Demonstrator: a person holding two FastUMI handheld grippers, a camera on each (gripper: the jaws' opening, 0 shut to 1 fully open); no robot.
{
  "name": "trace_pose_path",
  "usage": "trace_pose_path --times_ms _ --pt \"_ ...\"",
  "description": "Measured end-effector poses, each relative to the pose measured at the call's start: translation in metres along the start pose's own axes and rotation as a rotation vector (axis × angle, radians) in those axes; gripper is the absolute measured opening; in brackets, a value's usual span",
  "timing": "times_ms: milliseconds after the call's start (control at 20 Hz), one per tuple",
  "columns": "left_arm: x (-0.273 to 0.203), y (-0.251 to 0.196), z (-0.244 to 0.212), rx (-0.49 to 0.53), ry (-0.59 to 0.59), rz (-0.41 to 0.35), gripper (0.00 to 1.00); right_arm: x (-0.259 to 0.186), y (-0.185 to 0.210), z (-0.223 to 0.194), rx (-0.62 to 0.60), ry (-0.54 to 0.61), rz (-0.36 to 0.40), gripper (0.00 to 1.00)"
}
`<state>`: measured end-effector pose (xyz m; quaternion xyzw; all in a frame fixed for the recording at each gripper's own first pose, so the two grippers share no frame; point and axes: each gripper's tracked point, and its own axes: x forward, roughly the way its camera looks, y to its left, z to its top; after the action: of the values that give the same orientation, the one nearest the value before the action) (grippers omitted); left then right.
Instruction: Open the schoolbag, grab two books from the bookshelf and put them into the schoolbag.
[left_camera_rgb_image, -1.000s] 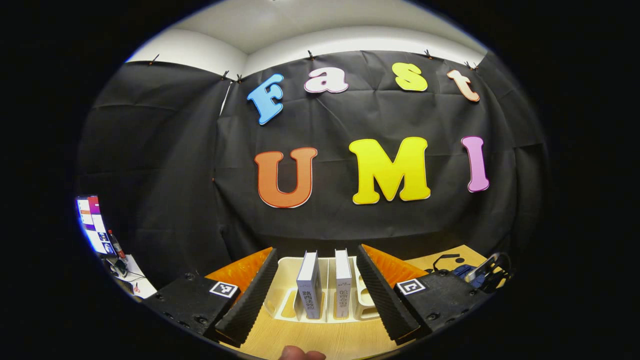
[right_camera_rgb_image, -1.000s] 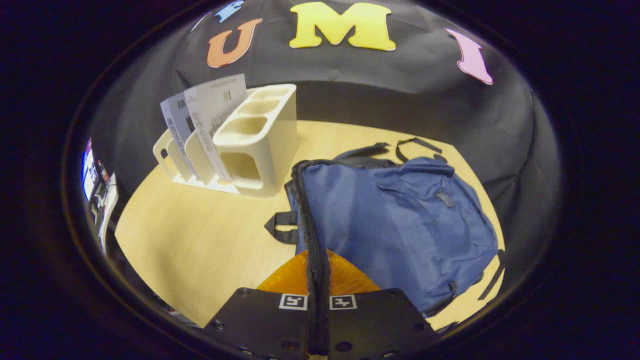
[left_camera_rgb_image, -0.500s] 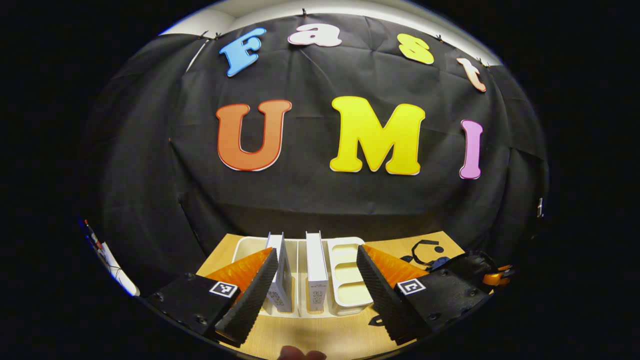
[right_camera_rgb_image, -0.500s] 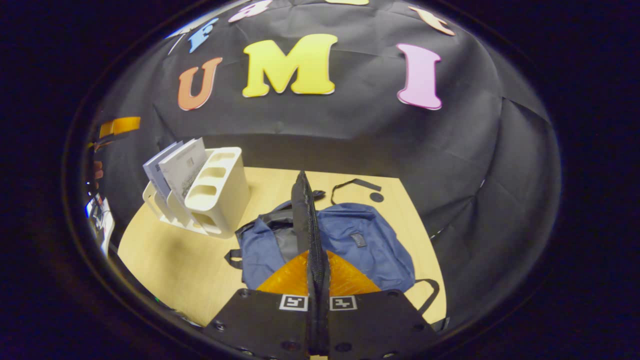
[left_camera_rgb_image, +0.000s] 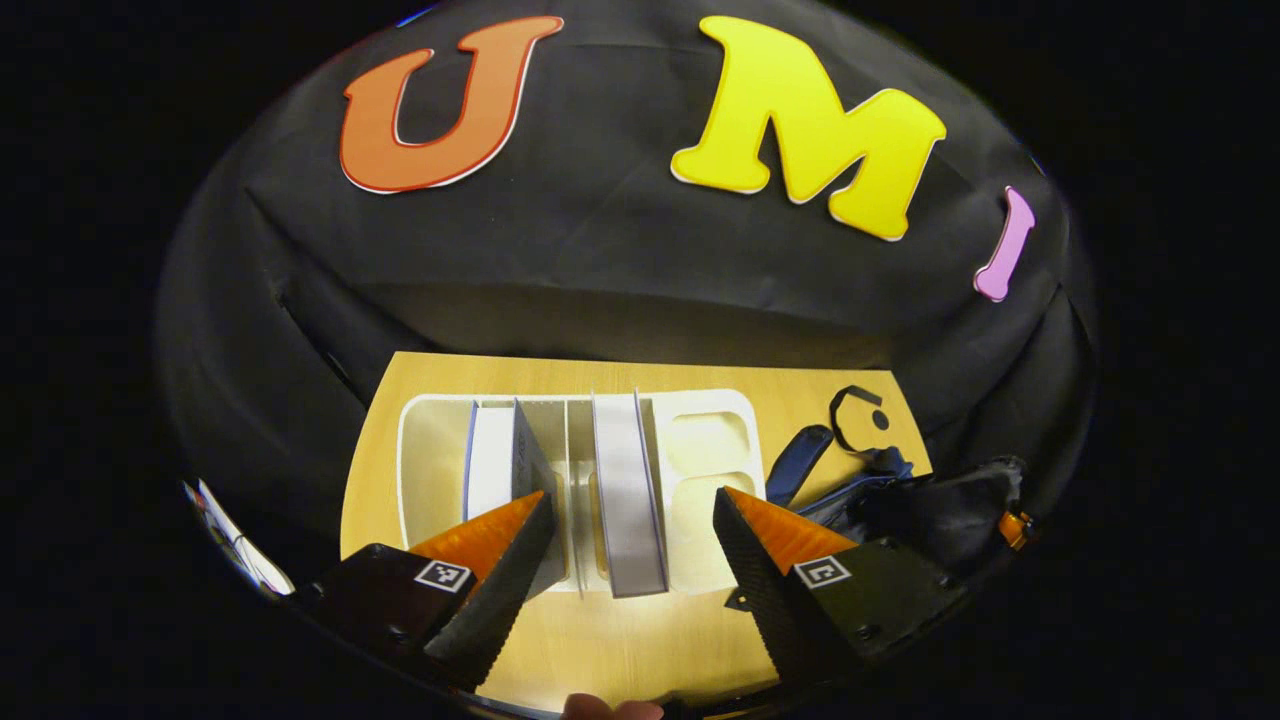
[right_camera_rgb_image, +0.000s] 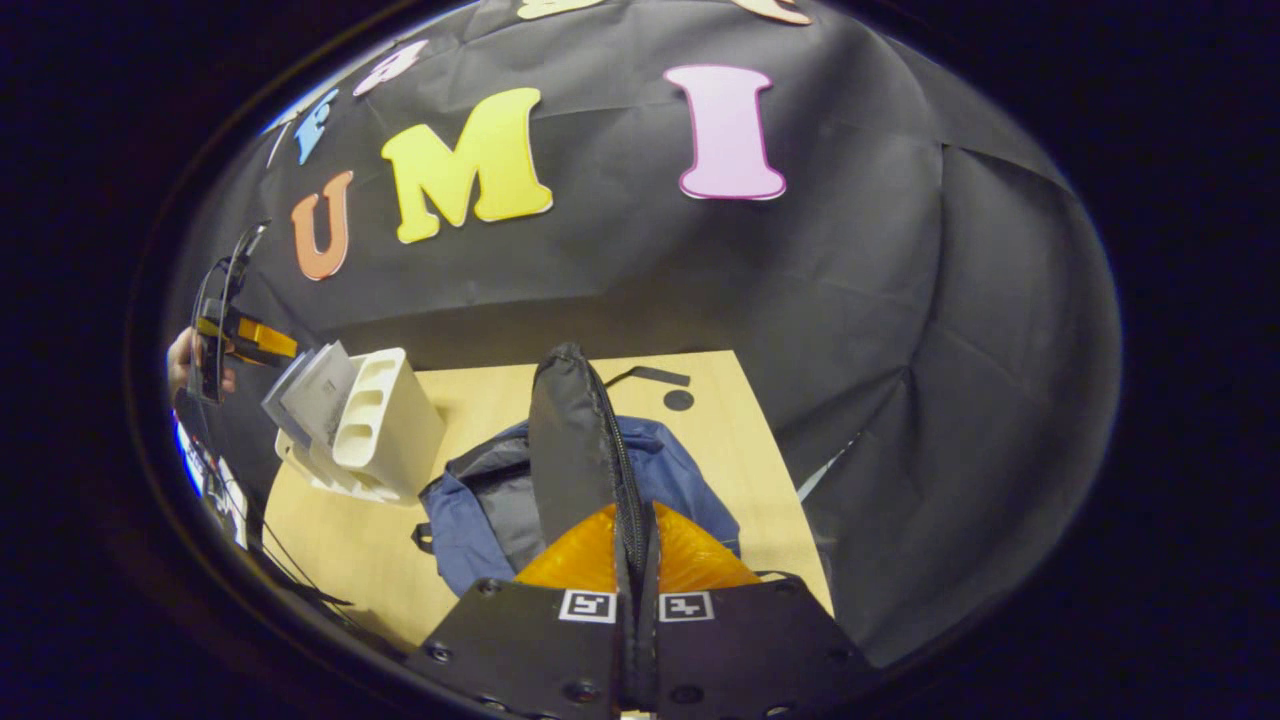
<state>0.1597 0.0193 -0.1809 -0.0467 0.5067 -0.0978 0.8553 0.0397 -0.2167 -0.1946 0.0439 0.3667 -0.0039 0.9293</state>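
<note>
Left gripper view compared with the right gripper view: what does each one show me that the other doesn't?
Left gripper view: a look straight down on the bookshelf, with the top edges of two books standing in its slots, framed by the open left gripper.

Right gripper view: the right gripper shut on the lifted zipper edge of the schoolbag, grey lining visible inside, and a hand holding the other gripper at far left.

Both: bookshelf, books, blue schoolbag and the wooden table.
</note>
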Motion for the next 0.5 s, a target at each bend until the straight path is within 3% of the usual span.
trace_pose_path --times_ms 200,350,500 --pt "0.030 -0.004 -0.014 0.023 0.190 -0.004 1.00 0.004 -0.001 -0.002 0.009 0.007 0.013 0.01" --pt "0.058 -0.004 -0.037 -0.017 0.373 0.014 1.00 0.005 -0.006 -0.002 0.009 0.000 0.013 0.01" --pt "0.072 -0.002 -0.049 -0.034 0.448 0.026 1.00 0.006 -0.009 -0.008 0.044 0.005 0.021 0.01"
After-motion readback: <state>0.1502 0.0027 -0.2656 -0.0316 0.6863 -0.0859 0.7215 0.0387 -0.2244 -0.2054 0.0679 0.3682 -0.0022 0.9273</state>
